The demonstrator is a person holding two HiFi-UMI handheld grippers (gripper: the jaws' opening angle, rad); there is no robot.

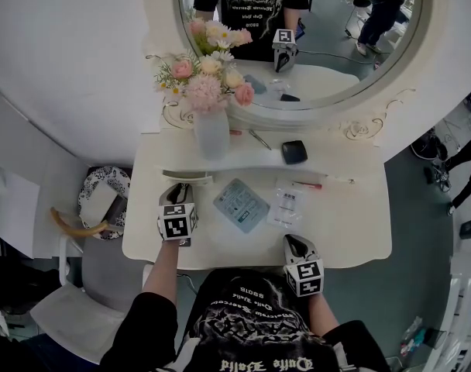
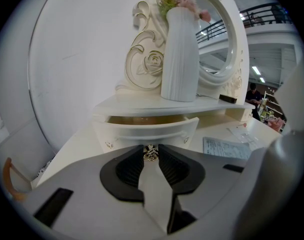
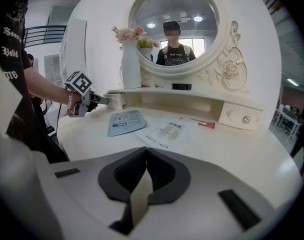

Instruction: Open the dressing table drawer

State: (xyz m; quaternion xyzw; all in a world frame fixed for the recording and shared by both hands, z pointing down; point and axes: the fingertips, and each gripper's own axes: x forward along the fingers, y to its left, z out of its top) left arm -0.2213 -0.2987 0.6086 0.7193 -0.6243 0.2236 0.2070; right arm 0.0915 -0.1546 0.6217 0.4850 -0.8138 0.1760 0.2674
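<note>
On the left, the left gripper (image 1: 180, 188) has its jaws drawn narrow onto the small metal knob (image 2: 151, 154) of the drawer (image 2: 144, 130), and the pads seem to press on it from both sides. The drawer sits straight ahead of those jaws, under the raised shelf that carries the white ribbed vase (image 2: 180, 54). Its long axis runs side to side across the line of the jaws, so I judge the pull must come straight back toward the person.

The drawer front is cream, gently curved, with a small scroll ornament near each end. It stands a little proud of the shelf unit, and a strip of tan interior shows above its top edge. It looks part-way open, with more travel to go.

Toward the middle, a blue packet (image 1: 241, 204) lies flat on the surface (image 1: 359, 239), beside the drawer's path rather than in it.

On the right, the right gripper (image 3: 146, 156) rests near the front edge, well apart from the drawer. Its jaws are closed together on nothing. A second drawer (image 3: 242, 116) at the far right is fully in. The left hand is plainly the nearer one and the one at work.
</note>
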